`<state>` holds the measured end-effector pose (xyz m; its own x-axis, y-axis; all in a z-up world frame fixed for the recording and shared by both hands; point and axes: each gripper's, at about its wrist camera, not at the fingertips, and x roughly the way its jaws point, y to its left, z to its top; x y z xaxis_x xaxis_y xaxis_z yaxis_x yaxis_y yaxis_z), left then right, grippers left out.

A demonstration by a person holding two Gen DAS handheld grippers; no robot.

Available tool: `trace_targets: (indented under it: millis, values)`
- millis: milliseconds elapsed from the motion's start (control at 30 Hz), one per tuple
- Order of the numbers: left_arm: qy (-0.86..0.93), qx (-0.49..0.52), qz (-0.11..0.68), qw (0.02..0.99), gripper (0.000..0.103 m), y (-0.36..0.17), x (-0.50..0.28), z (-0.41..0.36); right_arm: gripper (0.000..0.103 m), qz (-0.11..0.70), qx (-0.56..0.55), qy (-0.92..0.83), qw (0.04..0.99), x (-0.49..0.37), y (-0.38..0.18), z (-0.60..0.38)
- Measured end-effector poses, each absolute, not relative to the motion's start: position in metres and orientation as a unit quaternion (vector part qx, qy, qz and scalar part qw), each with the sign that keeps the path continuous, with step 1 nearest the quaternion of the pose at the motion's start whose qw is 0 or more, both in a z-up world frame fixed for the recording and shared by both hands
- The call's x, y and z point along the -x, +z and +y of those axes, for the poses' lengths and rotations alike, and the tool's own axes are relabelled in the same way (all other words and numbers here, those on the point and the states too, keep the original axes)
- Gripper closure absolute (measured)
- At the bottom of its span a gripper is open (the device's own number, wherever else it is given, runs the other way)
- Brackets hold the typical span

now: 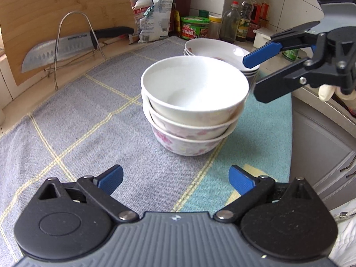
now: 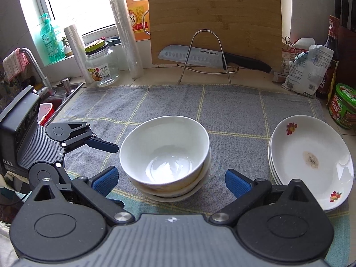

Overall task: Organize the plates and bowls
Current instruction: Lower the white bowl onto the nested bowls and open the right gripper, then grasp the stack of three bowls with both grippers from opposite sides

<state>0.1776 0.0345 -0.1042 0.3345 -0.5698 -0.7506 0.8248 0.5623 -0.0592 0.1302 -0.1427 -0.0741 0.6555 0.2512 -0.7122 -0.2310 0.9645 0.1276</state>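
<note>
Bowl stack (image 2: pixel 165 158) just ahead of right tool (image 2: pixel 170 181), between its spread fingers

The cloth (image 1: pixel 89 115) is grey with a pale yellow grid, turning teal near its front edge. The top bowl (image 1: pixel 194 89) is plain white inside; the lower bowls (image 1: pixel 184 141) are white with pink flowers on their outsides. The plates (image 2: pixel 311 155) are white with small red-and-green flower sprigs at the rim and a brownish stain at the centre. Both the left gripper (image 1: pixel 175 180) and the right gripper (image 2: pixel 171 181) are black with blue pads. The board (image 2: pixel 213 20) is light wood; the knife (image 2: pixel 200 55) has a silver blade and a black handle. The tub (image 2: pixel 343 108) has a green lid.
</note>
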Motion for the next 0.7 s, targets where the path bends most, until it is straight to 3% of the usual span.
trace_targets:
  millis: [367,700]
  values:
    - [-0.403,-0.190,0.397,0.802,0.001,-0.124,-0.170,0.007,0.000,0.428,0.072,0.124,0.893,-0.123,-0.141,-0.156]
    - [-0.384,-0.207,0.399,0.806,0.000,-0.126,-0.163,-0.003,0.000,0.421,0.085,0.141,0.892,-0.132,-0.163,-0.157]
